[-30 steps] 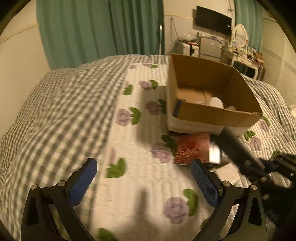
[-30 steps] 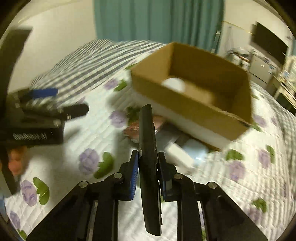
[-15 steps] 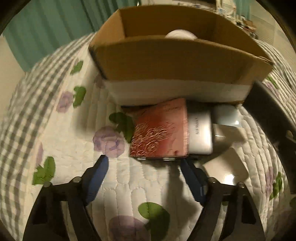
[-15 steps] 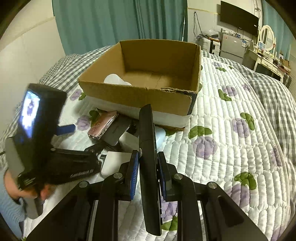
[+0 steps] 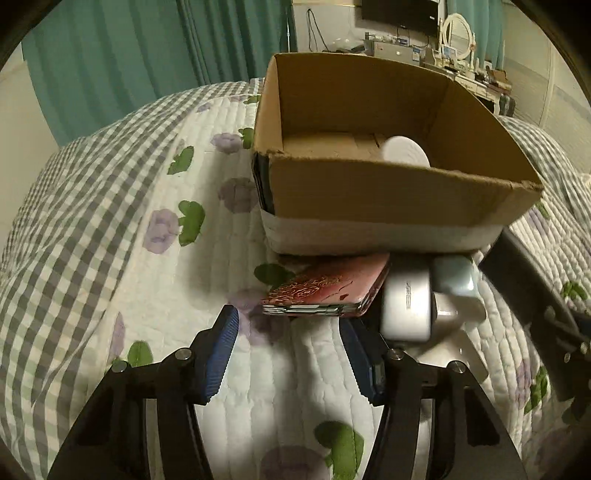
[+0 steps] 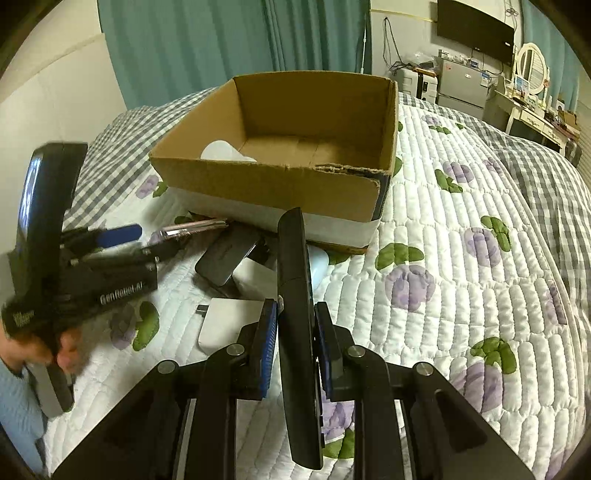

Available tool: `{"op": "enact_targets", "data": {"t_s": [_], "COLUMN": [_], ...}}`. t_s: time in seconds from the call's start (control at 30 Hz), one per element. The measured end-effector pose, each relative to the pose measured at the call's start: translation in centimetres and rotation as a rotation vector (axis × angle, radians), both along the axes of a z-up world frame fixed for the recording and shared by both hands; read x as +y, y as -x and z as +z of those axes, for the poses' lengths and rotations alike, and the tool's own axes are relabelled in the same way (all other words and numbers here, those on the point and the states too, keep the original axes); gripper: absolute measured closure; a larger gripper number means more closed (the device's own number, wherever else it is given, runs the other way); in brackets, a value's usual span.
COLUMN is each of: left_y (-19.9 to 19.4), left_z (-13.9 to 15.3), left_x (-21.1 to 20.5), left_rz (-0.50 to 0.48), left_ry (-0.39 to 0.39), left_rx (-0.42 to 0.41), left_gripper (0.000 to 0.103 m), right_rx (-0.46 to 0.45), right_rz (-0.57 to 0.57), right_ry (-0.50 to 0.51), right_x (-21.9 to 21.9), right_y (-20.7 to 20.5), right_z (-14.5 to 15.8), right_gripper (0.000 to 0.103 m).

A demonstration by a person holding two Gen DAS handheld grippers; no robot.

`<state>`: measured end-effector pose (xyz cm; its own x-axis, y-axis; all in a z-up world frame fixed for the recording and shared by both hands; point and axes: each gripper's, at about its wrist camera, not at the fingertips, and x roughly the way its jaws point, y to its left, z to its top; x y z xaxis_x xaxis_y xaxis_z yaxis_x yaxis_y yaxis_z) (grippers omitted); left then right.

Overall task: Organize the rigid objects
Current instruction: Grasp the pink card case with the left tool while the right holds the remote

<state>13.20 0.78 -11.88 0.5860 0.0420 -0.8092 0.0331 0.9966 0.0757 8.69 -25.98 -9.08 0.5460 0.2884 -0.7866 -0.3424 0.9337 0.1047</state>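
Observation:
An open cardboard box stands on the quilted bed with a white round object inside. In front of it lie a red patterned phone, a silver device, a pale blue case and a white flat device. My left gripper is open, its fingers just short of the red phone's near edge. My right gripper is shut on a black remote control, held upright above the bed before the box.
The bed carries a white floral quilt and a grey checked blanket. Teal curtains hang behind. A desk, mirror and television stand at the far right. The remote shows at the right edge of the left wrist view.
My left gripper has swung towards the box and drawn level with the red phone, staying open. My right gripper has kept the remote while shifting in front of the box.

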Motion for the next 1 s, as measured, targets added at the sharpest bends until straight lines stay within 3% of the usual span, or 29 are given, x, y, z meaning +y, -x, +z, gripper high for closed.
{"op": "enact_targets", "data": {"t_s": [0.07, 0.2, 0.27, 0.3, 0.33, 0.53, 0.73, 0.83, 0.9, 1.0], "left_y": [-0.7, -1.4, -1.5, -1.5, -1.7, -1.4, -0.2, -1.0, -1.8, -2.1], "left_z": [-0.4, -1.2, -1.2, -1.1, -1.0, -0.4, 1.2, 0.6, -1.0, -2.1], "left_x": [-0.9, -3.3, -3.9, -4.0, -3.9, -2.0, -2.1, -2.2, -2.3, -1.5], "left_rz": [-0.058, -0.164, -0.191, -0.198, -0.2, -0.18, -0.111, -0.103, -0.078, -0.06], "left_ry": [0.026, -0.009, -0.034, -0.039, -0.036, -0.003, -0.125, -0.13, -0.19, -0.159], "left_rx": [0.016, 0.004, -0.004, -0.005, -0.001, 0.006, -0.074, -0.045, 0.001, 0.036], "left_gripper": [0.044, 0.044, 0.053, 0.063, 0.067, 0.067, 0.067, 0.067, 0.067, 0.084], "right_rx": [0.0, 0.009, 0.017, 0.021, 0.022, 0.021, 0.018, 0.02, 0.02, 0.021], "right_rz": [0.001, -0.003, -0.006, -0.009, -0.011, -0.008, -0.003, -0.003, -0.003, -0.003], "right_ry": [0.006, 0.012, 0.01, 0.006, 0.004, -0.005, -0.004, -0.002, 0.0, -0.001], "right_x": [0.1, 0.1, 0.0, -0.1, -0.2, -0.4, -0.2, -0.2, -0.1, -0.1], "right_y": [0.0, -0.2, -0.4, -0.4, -0.5, -0.6, -0.5, -0.5, -0.5, -0.5], "right_z": [-0.1, -0.3, -0.4, -0.4, -0.4, -0.4, -0.4, -0.4, -0.4, -0.4], "right_gripper": [0.084, 0.084, 0.084, 0.084, 0.084, 0.084, 0.084, 0.084, 0.084, 0.084]}}
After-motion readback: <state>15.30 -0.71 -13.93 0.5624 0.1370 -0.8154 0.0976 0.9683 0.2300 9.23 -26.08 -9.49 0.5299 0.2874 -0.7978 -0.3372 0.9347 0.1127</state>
